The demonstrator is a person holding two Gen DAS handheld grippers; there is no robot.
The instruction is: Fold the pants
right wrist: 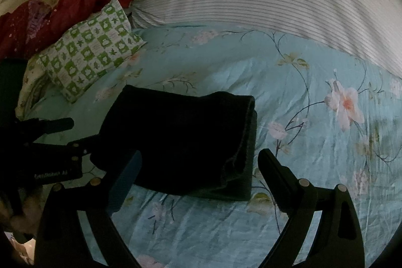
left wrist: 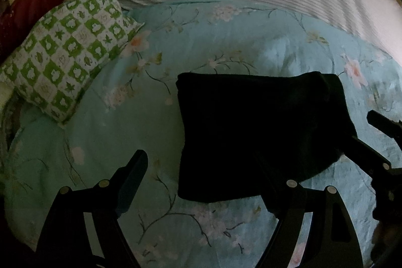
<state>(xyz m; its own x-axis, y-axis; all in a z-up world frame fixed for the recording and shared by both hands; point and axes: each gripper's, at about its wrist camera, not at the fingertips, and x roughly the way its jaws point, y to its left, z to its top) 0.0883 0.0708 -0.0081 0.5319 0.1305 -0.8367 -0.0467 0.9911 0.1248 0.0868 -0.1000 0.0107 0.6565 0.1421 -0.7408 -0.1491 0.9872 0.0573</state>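
Our pants (right wrist: 181, 142) lie folded into a dark block on the floral bed cover (right wrist: 314, 97), long axis running nine to three o'clock. From our right tongs (right wrist: 201, 172), jaws wide and empty, the block sits at twelve o'clock, just ahead. Our left tongs (left wrist: 208, 172) also gape wide, the block ahead at one o'clock. The checked pillow (left wrist: 65, 67) at ten o'clock stands well apart; nothing blocks us.

Black grippers (right wrist: 201, 175), silver round screws (right wrist: 304, 182)
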